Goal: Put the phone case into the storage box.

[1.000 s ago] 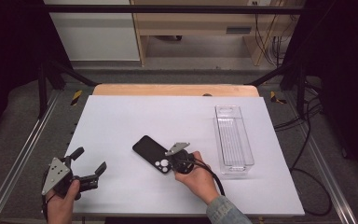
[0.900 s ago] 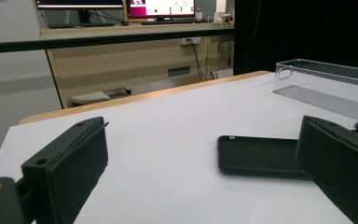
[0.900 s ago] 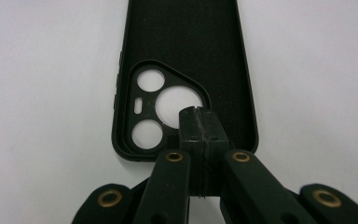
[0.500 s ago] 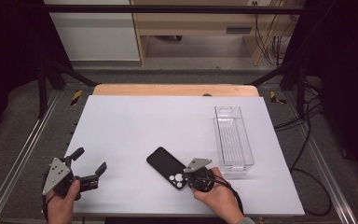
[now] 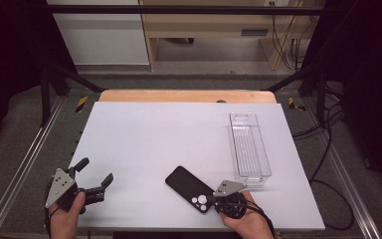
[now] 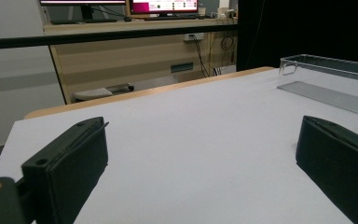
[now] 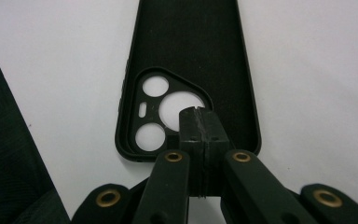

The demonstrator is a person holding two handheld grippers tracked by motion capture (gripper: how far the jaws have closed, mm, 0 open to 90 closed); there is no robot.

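A black phone case [image 5: 185,184] lies flat near the table's front edge, its camera cut-outs toward my right gripper [image 5: 210,199]. In the right gripper view the right gripper [image 7: 198,113] has its jaws pressed together with nothing visible between them, and its tips rest over the largest cut-out at the near end of the case [image 7: 191,46]. My left gripper [image 5: 97,170] is held at the front left corner of the table with its jaws wide apart. Only bare white table shows between those jaws in the left gripper view [image 6: 200,158].
A clear, empty plastic bin [image 5: 248,147] stands lengthwise along the right side of the white table top [image 5: 154,134], just beyond the right hand; it also appears in the left gripper view [image 6: 326,70]. Metal rails and cables flank the table.
My right hand has drawn back toward the front right of the table, and the phone case has slid along with the gripper's tips. The left gripper has stayed put.
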